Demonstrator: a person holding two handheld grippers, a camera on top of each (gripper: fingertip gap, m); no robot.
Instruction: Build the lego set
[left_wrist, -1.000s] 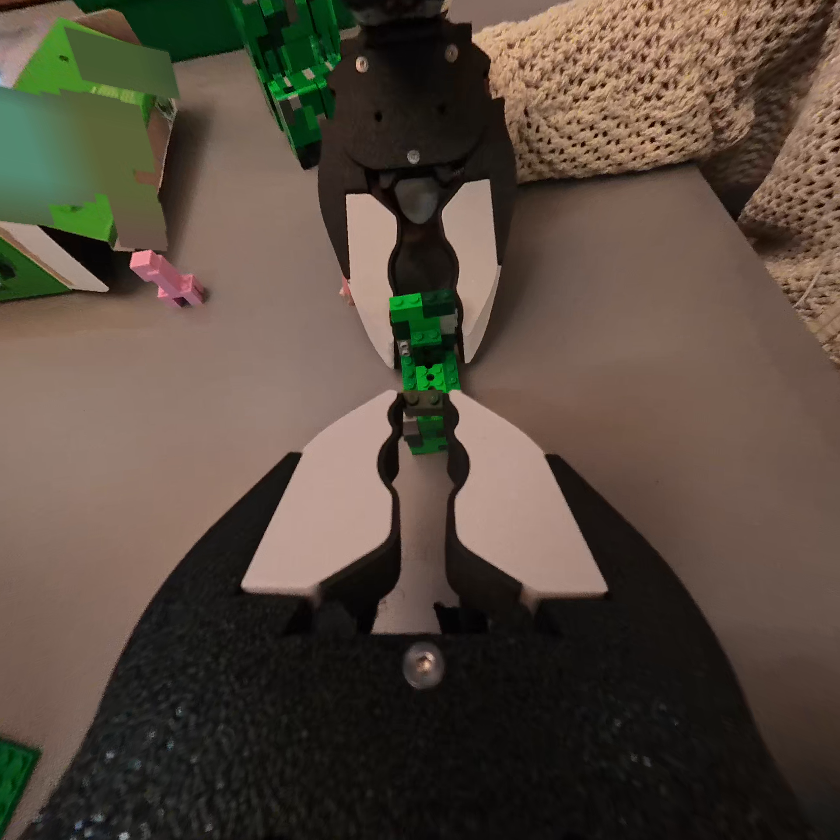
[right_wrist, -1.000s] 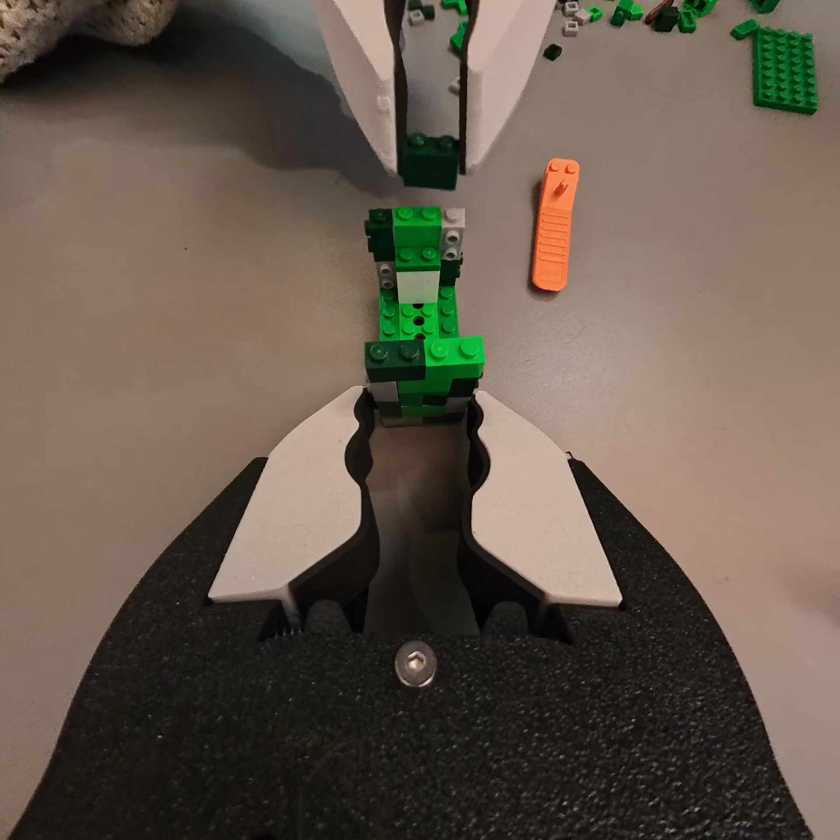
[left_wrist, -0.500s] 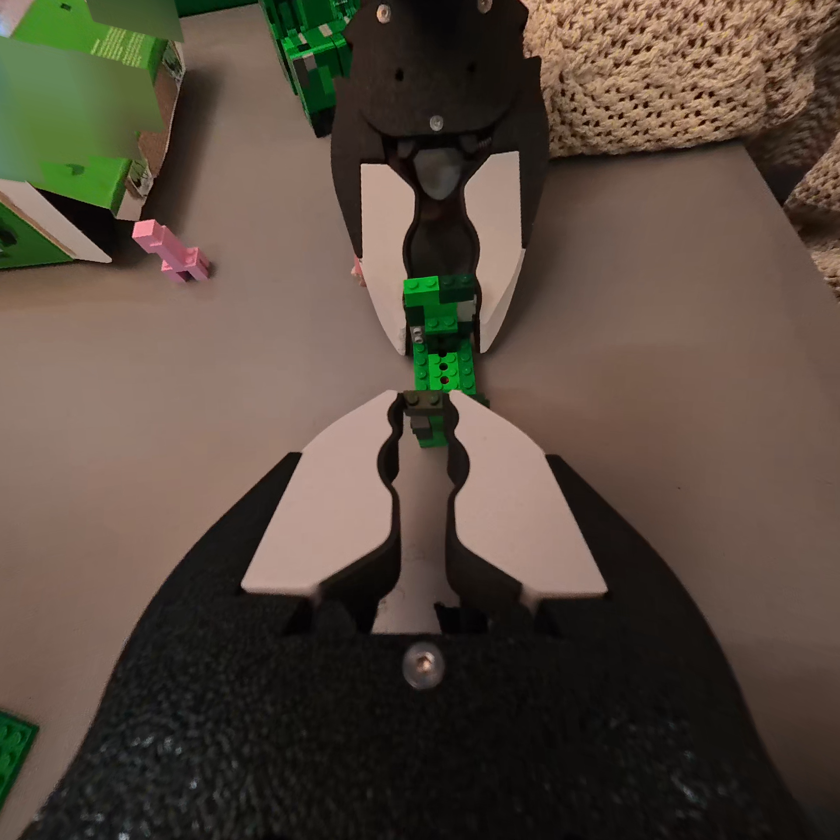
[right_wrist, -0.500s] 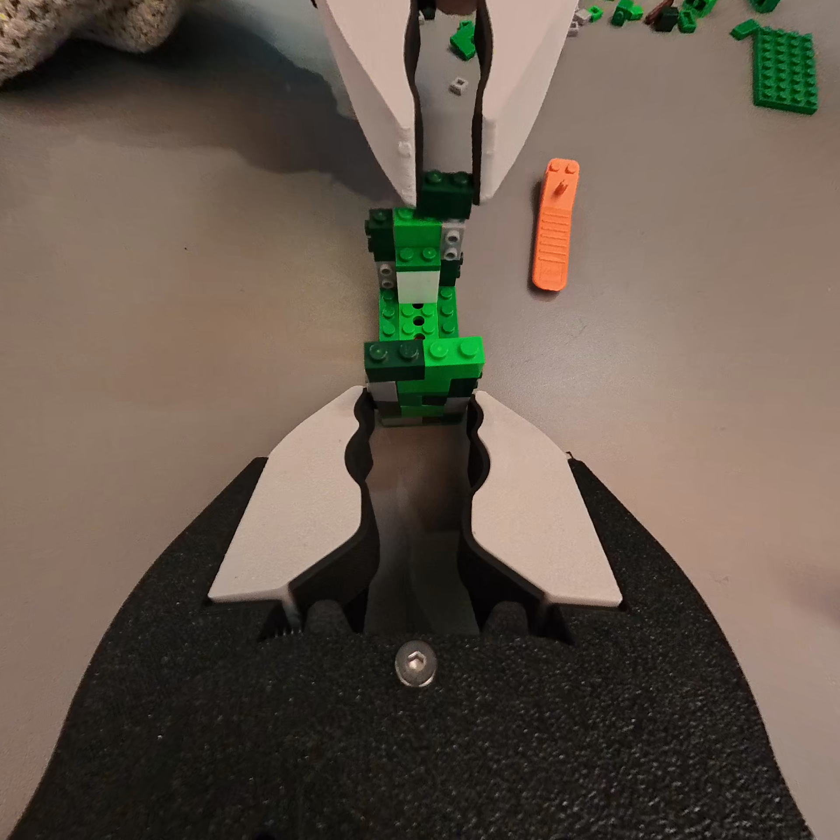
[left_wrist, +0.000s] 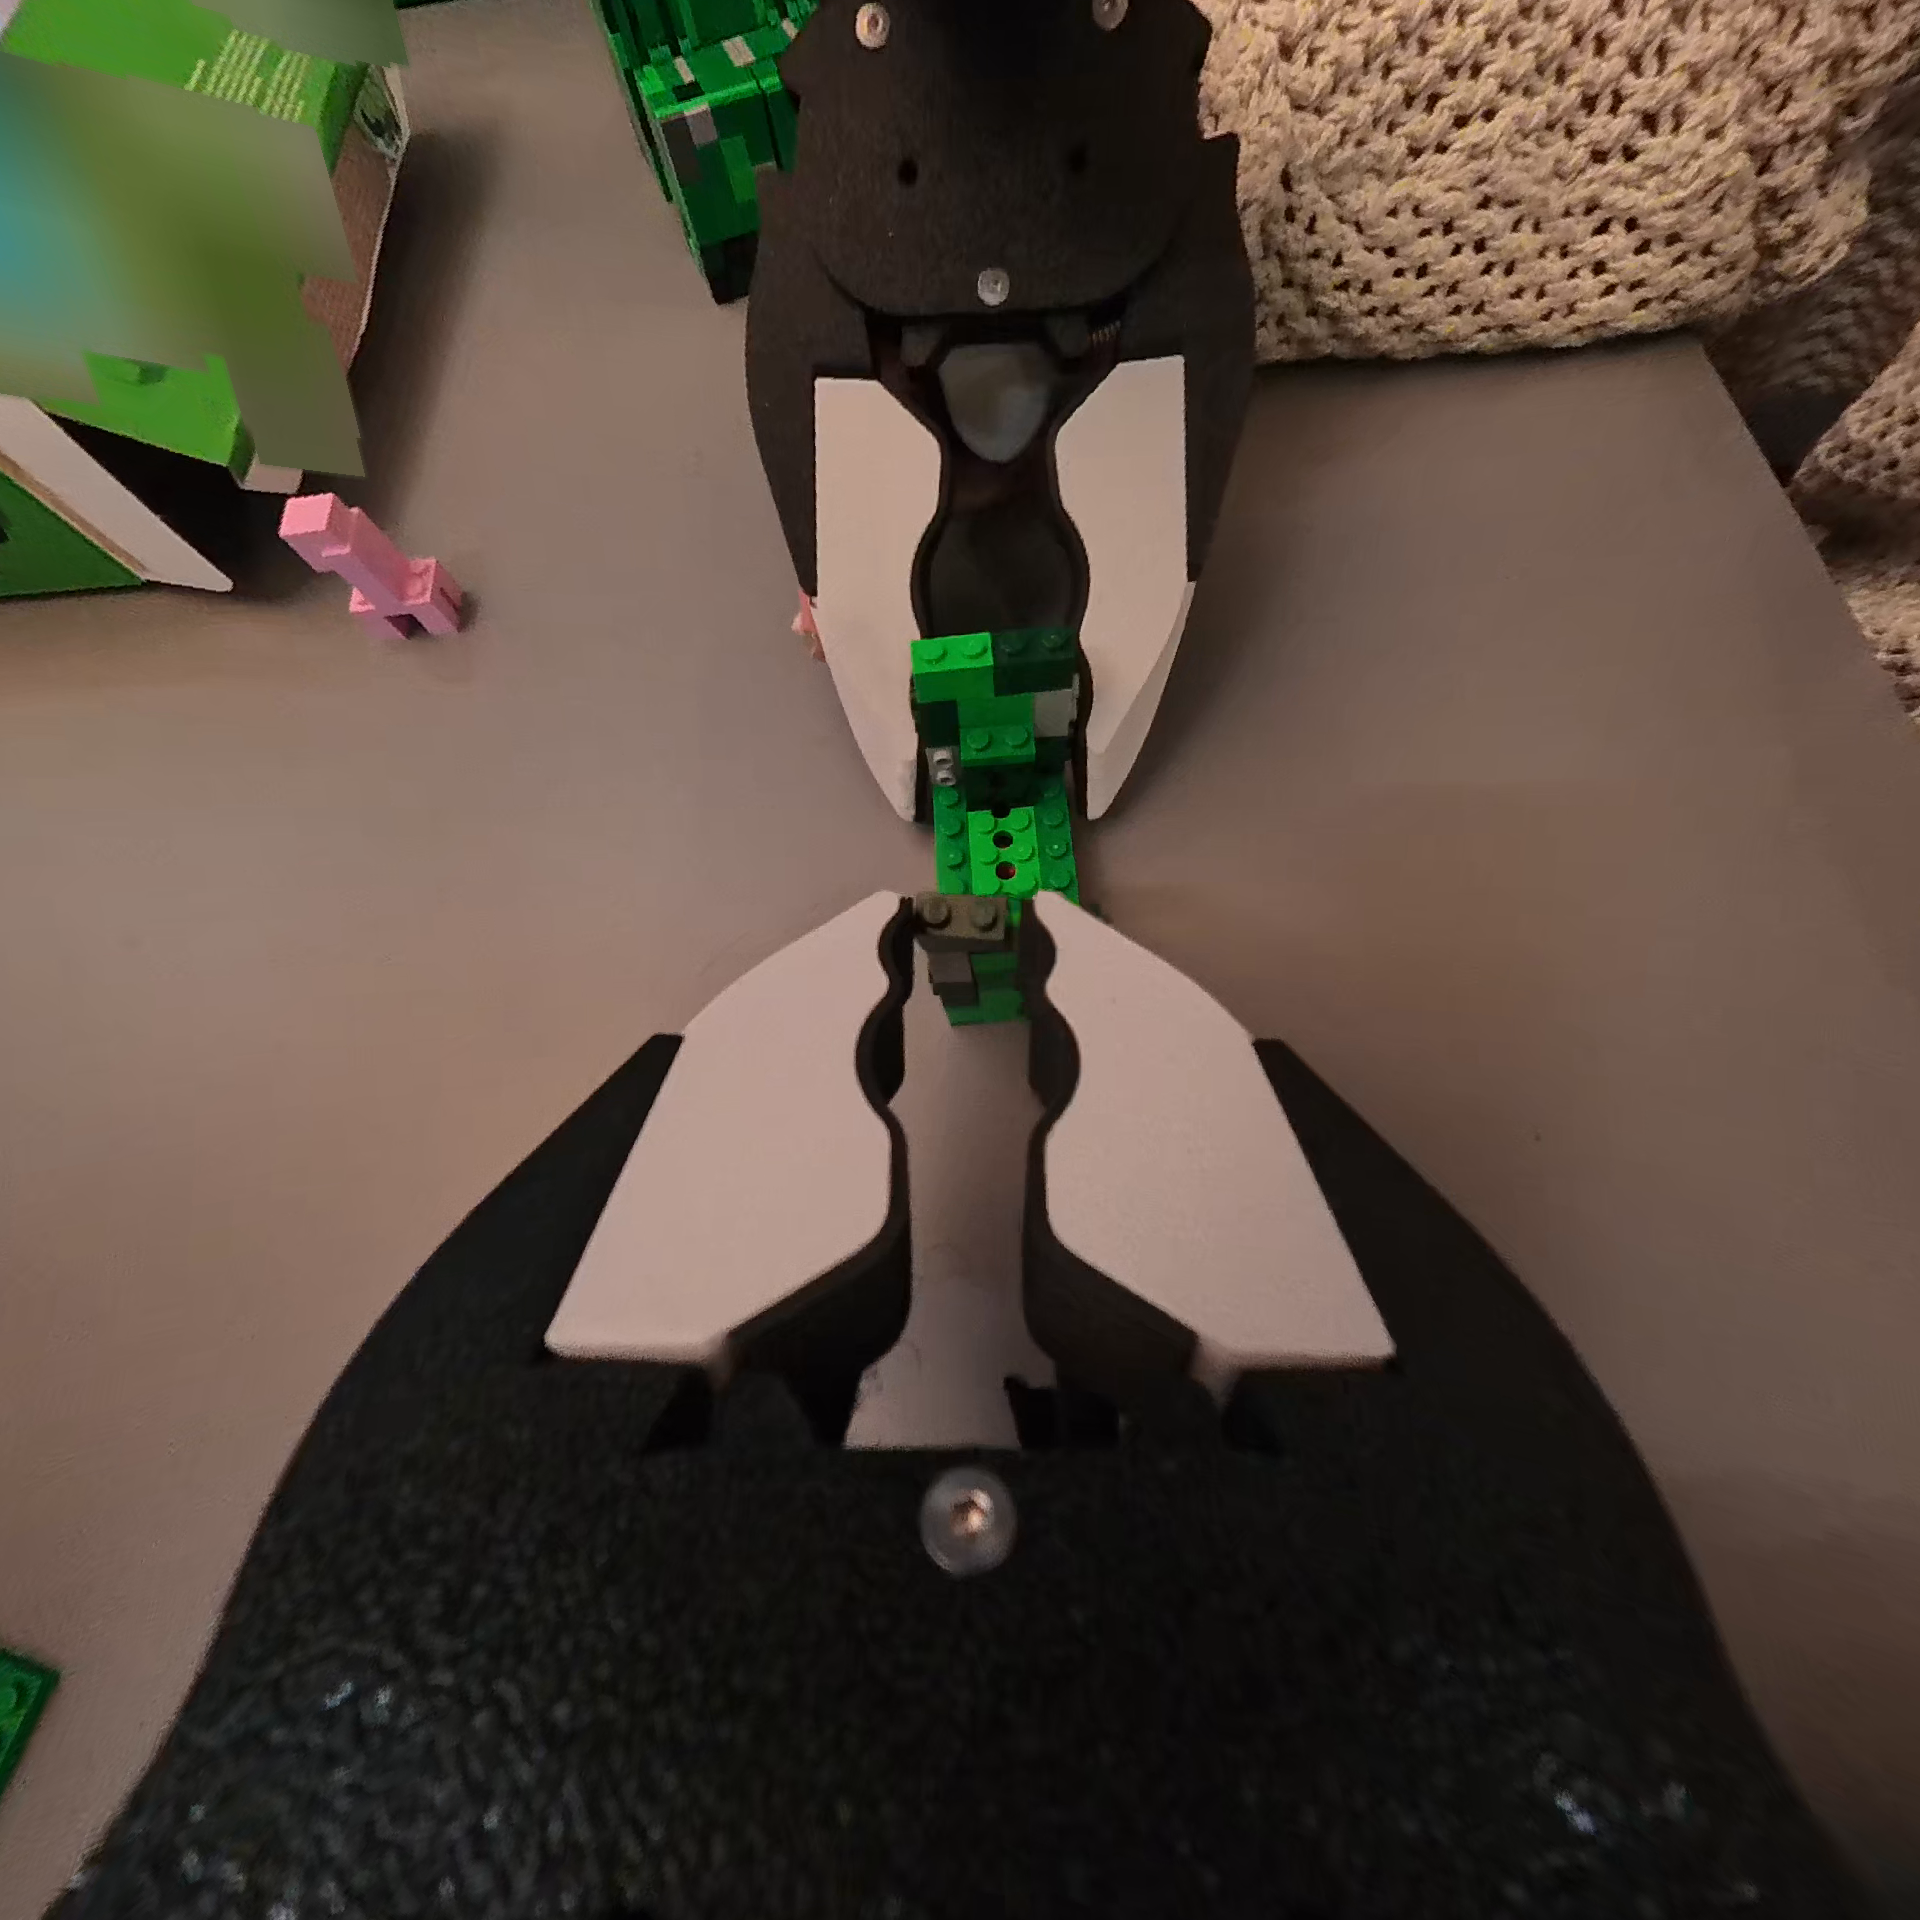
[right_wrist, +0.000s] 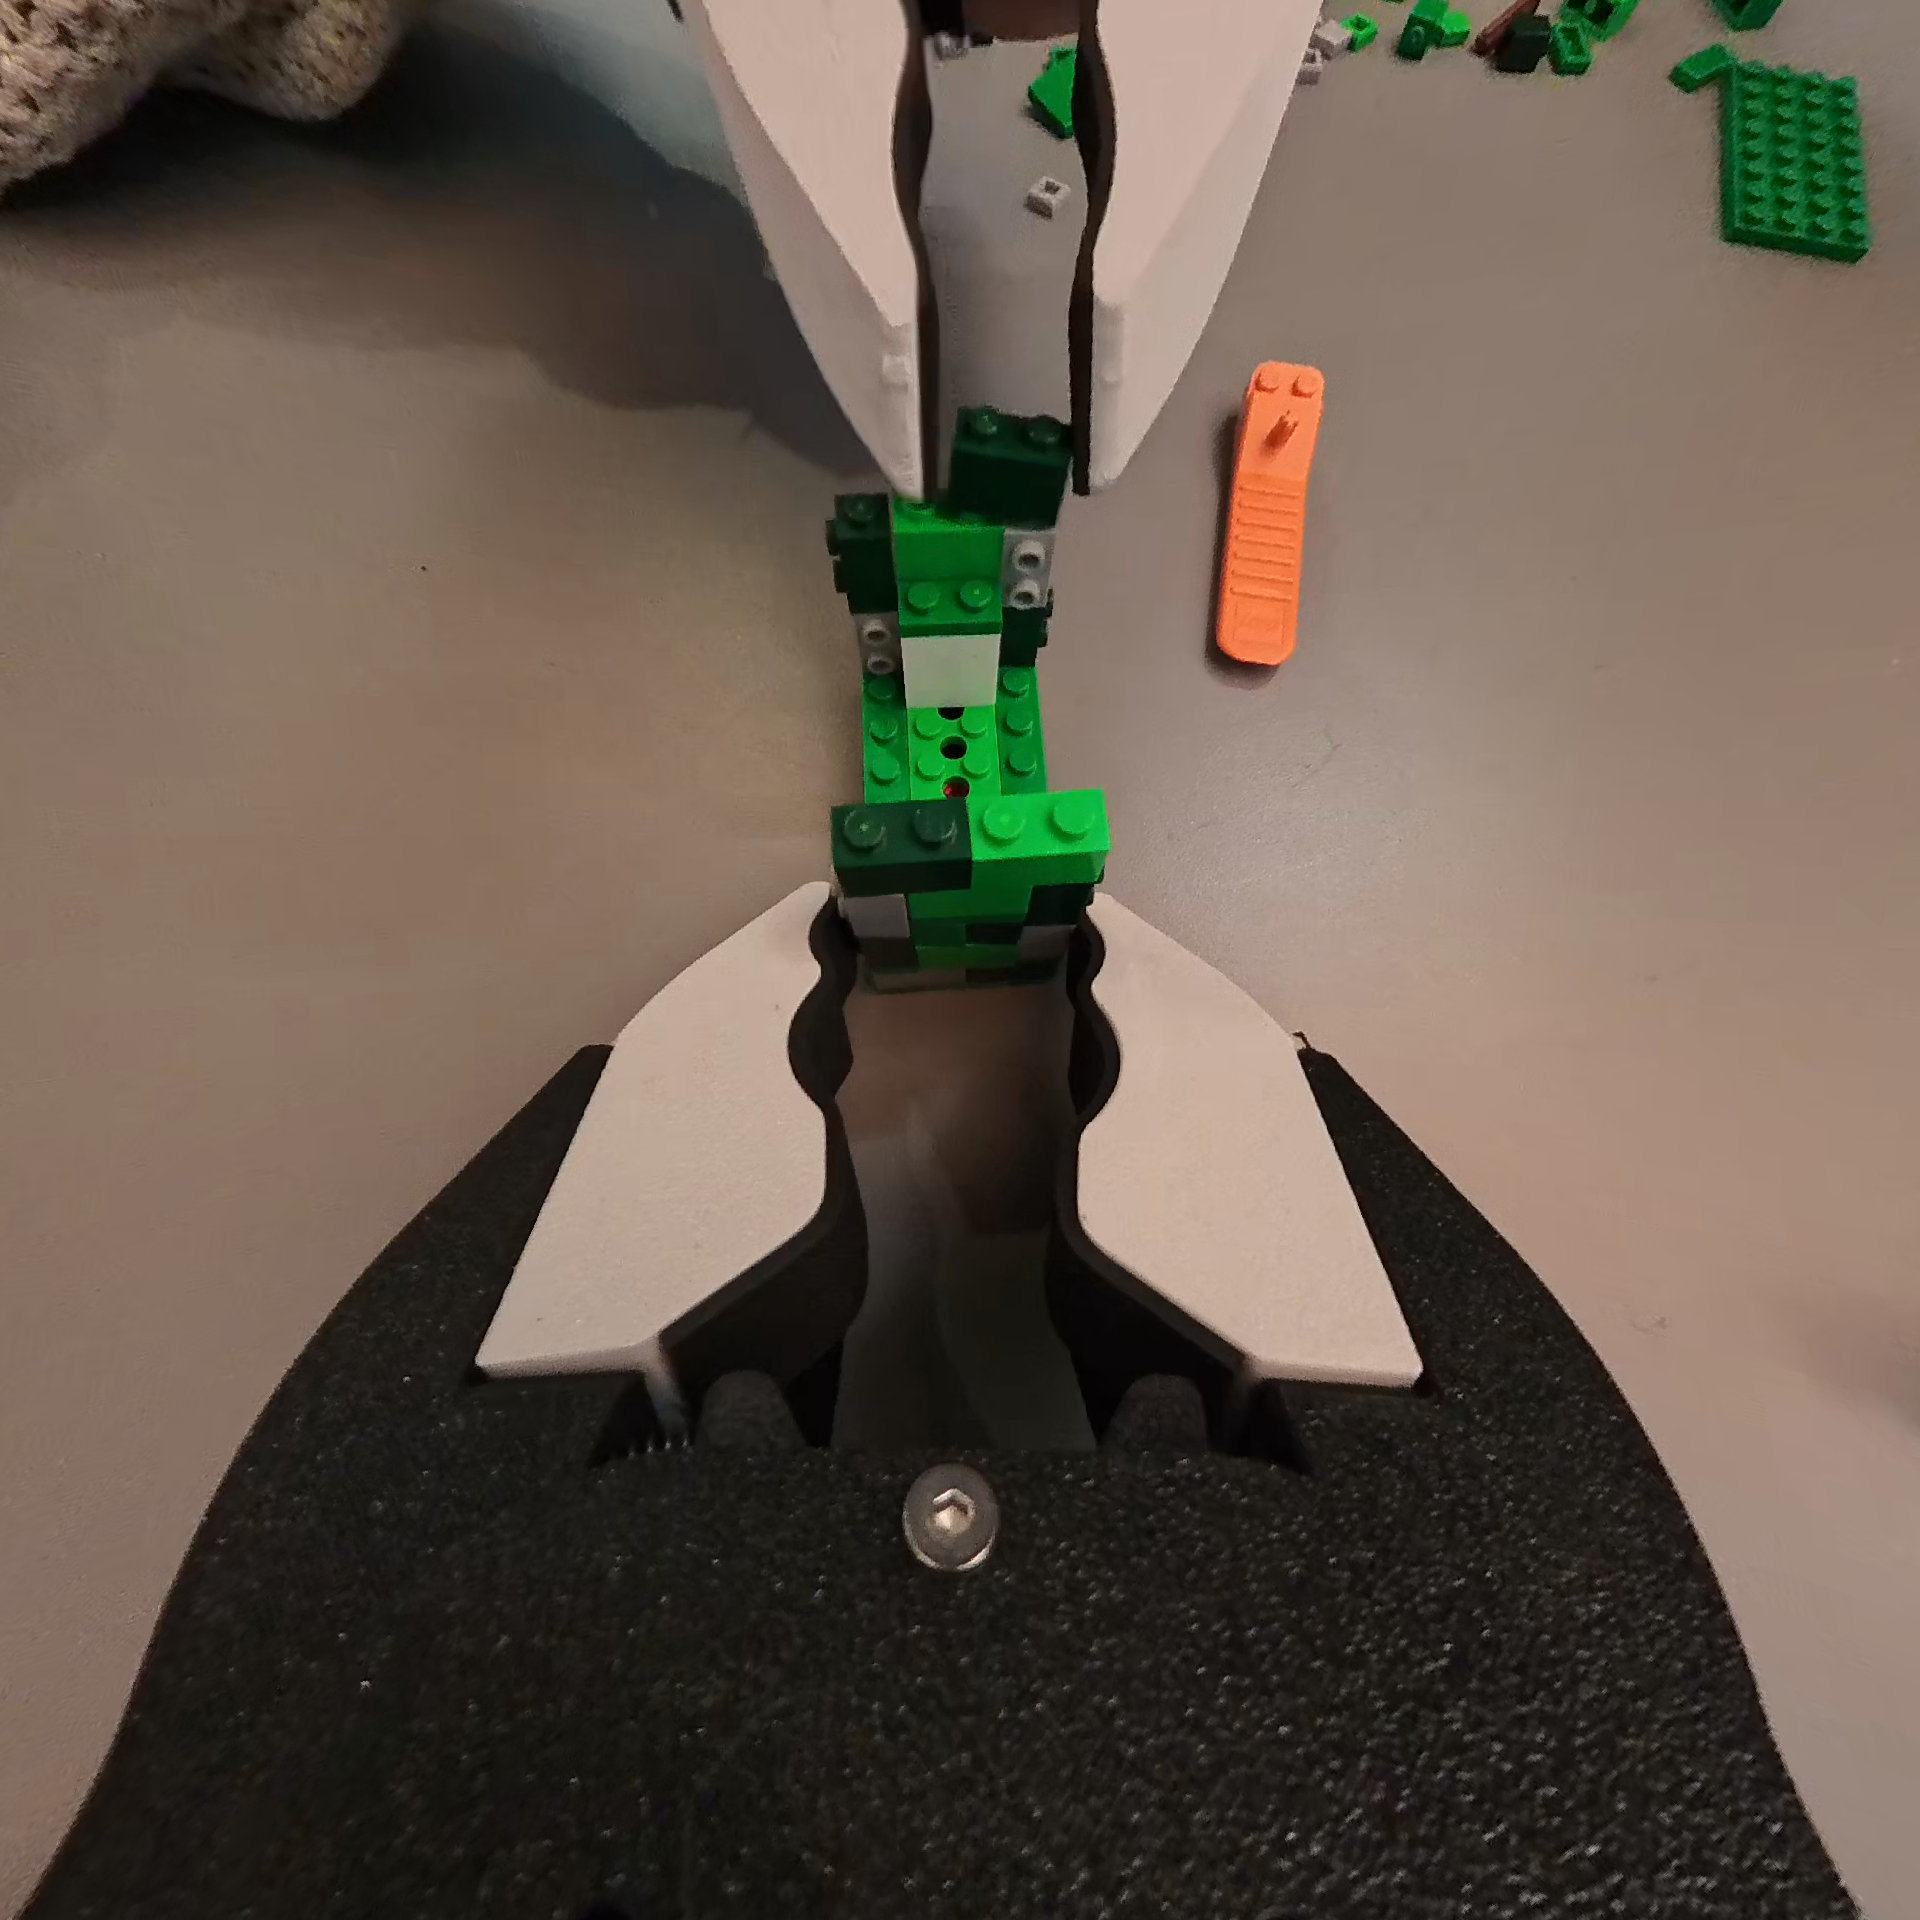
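Note:
My right gripper (right_wrist: 961, 914) is shut on the near end of a long green Lego assembly (right_wrist: 951, 748) made of light green, dark green and grey bricks, held above the grey table (right_wrist: 416, 727). My left gripper (right_wrist: 997, 478) comes in from the far side, shut on a small dark green two-stud brick (right_wrist: 1013, 457). That brick touches the top of the assembly's far end. In the left wrist view my left gripper (left_wrist: 961, 914) holds the brick (left_wrist: 961, 916) against the assembly (left_wrist: 1003, 831). The right gripper (left_wrist: 997, 800) faces it.
An orange brick separator (right_wrist: 1268, 514) lies right of the assembly. A green plate (right_wrist: 1792, 156) and loose pieces (right_wrist: 1507, 26) lie far right. A pink Lego piece (left_wrist: 374, 566), a green box (left_wrist: 156, 260) and a built green model (left_wrist: 717, 125) stand beyond. A knit blanket (left_wrist: 1507, 177) borders the table. The grippers' ends are close to 6 centimetres from one another. The pink Lego piece (left_wrist: 374, 566) lies around 15 centimetres away from my right fingertips.
My left gripper has carried the dark green brick toward the assembly, closing the gap until it touches the far end. The right gripper has held the assembly still.

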